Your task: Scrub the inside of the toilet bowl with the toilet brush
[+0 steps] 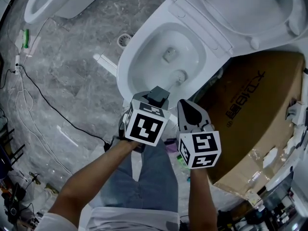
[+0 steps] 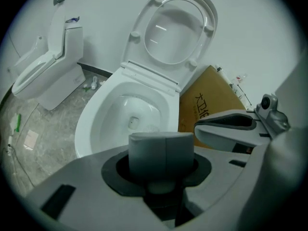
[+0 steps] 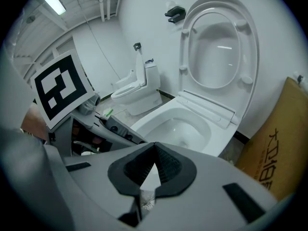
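1. White toilet bowl [image 1: 144, 57] lies open below us, lid [image 1: 250, 8] up; we judge scrubbing not yet begun. Sweep under the rim first, then work down to the bottom.
2. Left tongs [image 1: 155, 102] clamp the grey toilet brush handle [image 2: 161, 155], held by the near rim; right tongs [image 3: 153, 172] pressed together, empty.
3. Shaft below the left tongs is hidden; we cannot make out the bristle head.
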`<state>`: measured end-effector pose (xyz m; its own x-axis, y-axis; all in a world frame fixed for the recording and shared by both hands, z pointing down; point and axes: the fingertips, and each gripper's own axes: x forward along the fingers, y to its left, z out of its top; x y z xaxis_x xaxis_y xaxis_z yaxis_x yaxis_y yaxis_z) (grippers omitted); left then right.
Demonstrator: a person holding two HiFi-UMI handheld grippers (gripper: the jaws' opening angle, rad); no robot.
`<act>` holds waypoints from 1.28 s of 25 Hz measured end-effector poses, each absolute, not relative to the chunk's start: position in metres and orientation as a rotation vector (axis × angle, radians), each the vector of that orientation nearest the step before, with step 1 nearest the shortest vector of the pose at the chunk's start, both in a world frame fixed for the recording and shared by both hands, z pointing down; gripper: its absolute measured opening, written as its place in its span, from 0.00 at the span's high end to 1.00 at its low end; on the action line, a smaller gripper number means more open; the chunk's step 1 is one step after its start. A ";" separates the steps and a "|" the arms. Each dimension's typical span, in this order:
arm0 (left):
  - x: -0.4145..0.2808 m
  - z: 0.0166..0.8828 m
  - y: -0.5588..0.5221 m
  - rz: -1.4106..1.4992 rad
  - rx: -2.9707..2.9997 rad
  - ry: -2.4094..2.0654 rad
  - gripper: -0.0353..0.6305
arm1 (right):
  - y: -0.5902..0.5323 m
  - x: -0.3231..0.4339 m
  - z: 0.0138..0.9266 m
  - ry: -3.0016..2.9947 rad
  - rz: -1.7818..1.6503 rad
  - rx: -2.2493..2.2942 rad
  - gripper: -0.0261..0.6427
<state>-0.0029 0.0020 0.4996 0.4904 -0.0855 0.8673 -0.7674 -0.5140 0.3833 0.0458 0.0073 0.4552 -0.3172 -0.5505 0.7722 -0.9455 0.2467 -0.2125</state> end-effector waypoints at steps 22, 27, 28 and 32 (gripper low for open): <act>0.003 0.516 -0.029 0.933 1.936 -0.773 0.71 | 0.002 0.045 0.464 -1.958 0.935 1.376 0.96; 0.004 0.521 -0.034 0.928 1.941 -0.771 0.71 | -0.002 0.044 0.467 -1.957 0.939 1.387 0.96; 0.004 0.522 -0.035 0.927 1.943 -0.772 0.71 | -0.003 0.043 0.468 -1.956 0.940 1.390 0.96; 0.004 0.526 -0.043 0.928 1.946 -0.777 0.71 | -0.008 0.043 0.469 -1.954 0.943 1.404 0.96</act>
